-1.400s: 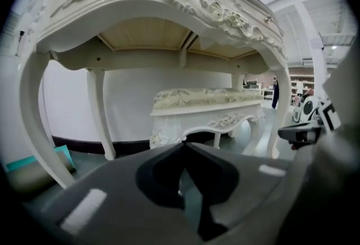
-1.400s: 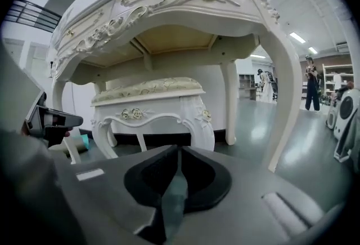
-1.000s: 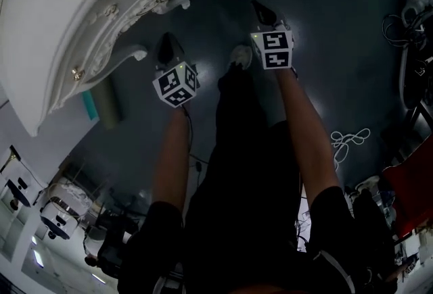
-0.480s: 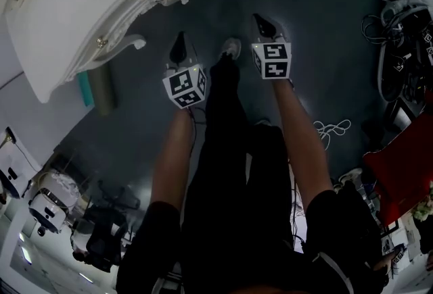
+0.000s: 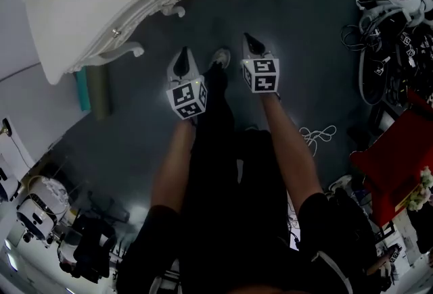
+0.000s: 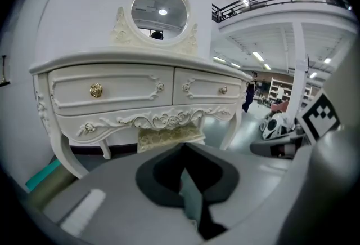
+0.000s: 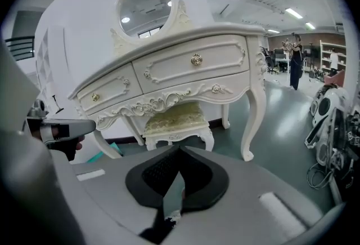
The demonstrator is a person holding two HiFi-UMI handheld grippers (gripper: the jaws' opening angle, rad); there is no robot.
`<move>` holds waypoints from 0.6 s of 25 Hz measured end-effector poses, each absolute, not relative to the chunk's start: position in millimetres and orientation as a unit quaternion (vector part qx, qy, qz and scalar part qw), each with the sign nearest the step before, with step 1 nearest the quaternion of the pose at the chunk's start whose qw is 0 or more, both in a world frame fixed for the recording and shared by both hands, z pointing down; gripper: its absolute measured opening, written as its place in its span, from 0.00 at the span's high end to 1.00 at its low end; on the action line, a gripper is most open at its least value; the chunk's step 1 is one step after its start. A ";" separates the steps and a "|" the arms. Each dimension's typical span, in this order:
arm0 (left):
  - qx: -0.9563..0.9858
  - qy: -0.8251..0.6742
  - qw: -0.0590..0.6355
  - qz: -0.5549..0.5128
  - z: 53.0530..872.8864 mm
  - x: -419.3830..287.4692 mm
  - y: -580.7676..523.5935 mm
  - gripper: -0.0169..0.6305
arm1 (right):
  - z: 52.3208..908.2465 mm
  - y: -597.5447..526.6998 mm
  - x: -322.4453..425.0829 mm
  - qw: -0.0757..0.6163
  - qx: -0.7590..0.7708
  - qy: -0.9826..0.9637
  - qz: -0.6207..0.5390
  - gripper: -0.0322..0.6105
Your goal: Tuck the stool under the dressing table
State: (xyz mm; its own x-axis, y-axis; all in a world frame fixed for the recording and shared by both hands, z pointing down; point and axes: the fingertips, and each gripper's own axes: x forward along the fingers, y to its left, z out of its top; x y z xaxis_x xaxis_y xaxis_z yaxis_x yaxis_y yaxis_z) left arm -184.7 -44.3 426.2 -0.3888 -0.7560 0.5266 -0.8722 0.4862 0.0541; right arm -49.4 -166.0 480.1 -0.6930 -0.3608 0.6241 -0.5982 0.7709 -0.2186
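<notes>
Both tools are up off the floor and both are empty: the left tool has its jaws pressed together on nothing, and the right tool is the same, pads meeting with only air between them. The stool sits straight ahead of the tips and lower down, its gold cushion tucked under the carved apron of the desk, between the front legs. From the left tool only the cushion edge of the stool peeks over the tool's body, again below the apron of the desk. The seat's long side runs along the desk front, square to where both tools point. Looking down from the head, the desk top hides the stool completely, and neither hand looks plainly nearer to it. By my reading the tuck is done, with nothing left to push. Writing? None legible: the cubes carry only black-and-white squares, and the brass knobs are plain.
</notes>
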 end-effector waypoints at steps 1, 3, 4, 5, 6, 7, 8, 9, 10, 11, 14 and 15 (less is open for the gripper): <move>0.498 -0.824 0.244 0.119 418.8 -181.5 -42.9 0.96 | 472.0 -162.4 -47.4 0.285 0.266 -0.897 0.208 0.95; 0.508 -0.819 0.231 0.132 401.0 -178.9 -42.3 0.96 | 453.3 -158.5 -45.4 0.284 0.264 -0.899 0.204 0.95; 0.511 -0.818 0.227 0.135 390.6 -179.3 -41.8 0.96 | 443.4 -157.7 -44.7 0.284 0.263 -0.899 0.203 0.95; 0.512 -0.818 0.225 0.135 379.7 -180.4 -40.9 0.96 | 434.2 -157.2 -44.3 0.285 0.263 -0.899 0.202 0.95; 0.512 -0.819 0.223 0.133 369.2 -182.1 -40.7 0.96 | 426.2 -157.3 -45.5 0.286 0.264 -0.899 0.201 0.95; 0.514 -0.818 0.221 0.130 359.6 -184.5 -41.6 0.96 | 419.4 -158.0 -48.7 0.288 0.264 -0.899 0.198 0.95; 0.516 -0.818 0.222 0.126 351.5 -186.8 -42.3 0.96 | 413.9 -157.7 -52.9 0.290 0.265 -0.899 0.197 0.95; 0.515 -0.818 0.226 0.120 345.4 -188.4 -42.0 0.96 | 409.8 -155.5 -56.9 0.293 0.265 -0.898 0.196 0.95; 0.513 -0.819 0.232 0.113 341.1 -190.2 -42.1 0.96 | 406.6 -153.3 -61.1 0.297 0.265 -0.897 0.194 0.95; 0.509 -0.821 0.236 0.106 337.8 -193.0 -44.4 0.96 | 403.7 -152.6 -66.2 0.301 0.264 -0.896 0.192 0.95; 0.504 -0.821 0.254 0.091 331.0 -195.9 -50.0 0.96 | 399.4 -143.9 -73.7 0.309 0.266 -0.892 0.196 0.95; 0.504 -0.819 0.261 0.089 329.9 -194.9 -50.1 0.96 | 397.7 -139.2 -72.9 0.312 0.267 -0.889 0.200 0.95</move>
